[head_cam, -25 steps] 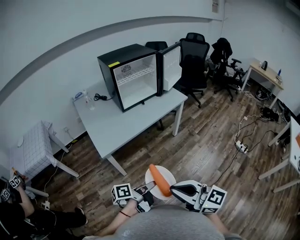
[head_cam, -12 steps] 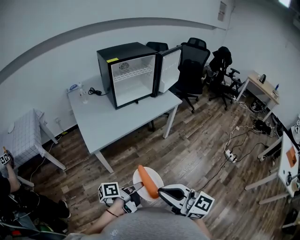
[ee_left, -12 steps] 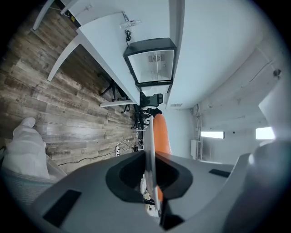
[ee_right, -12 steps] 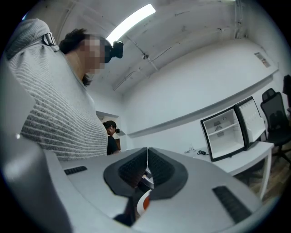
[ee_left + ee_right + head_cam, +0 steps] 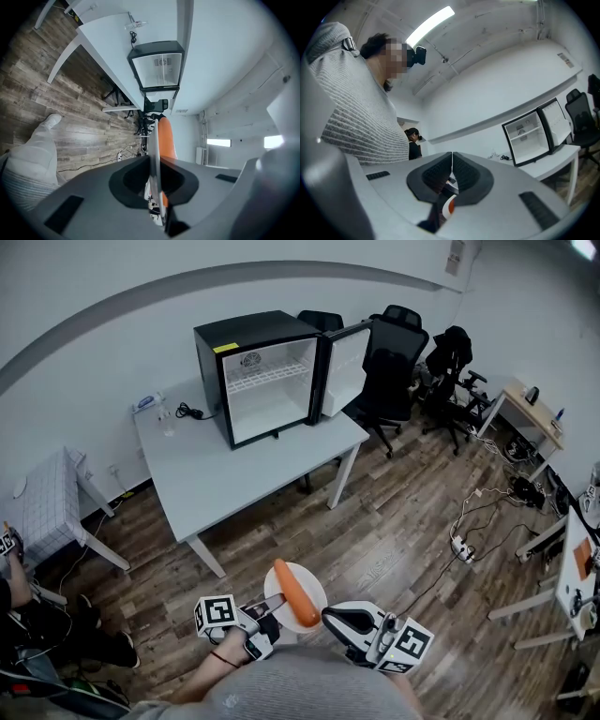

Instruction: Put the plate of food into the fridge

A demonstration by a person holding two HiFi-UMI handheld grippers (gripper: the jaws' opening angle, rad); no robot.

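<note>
Still clamped: my left gripper (image 5: 269,611) keeps narrow jaws on the plate (image 5: 317,591) rim, carrot (image 5: 294,593) aboard, at 6 o'clock. My right gripper (image 5: 330,617) has its jaws together, empty. The open fridge (image 5: 267,376) on the counter (image 5: 244,479) at 12 o'clock has barely shifted, so most of the carry remains.

The head view is looking steeply down from high above, with the desk (image 5: 234,479) and the open fridge (image 5: 267,381) well ahead. Both gripper views are facing that same fridge from far off — the left one rolled sideways, the right one tilting upward.
</note>
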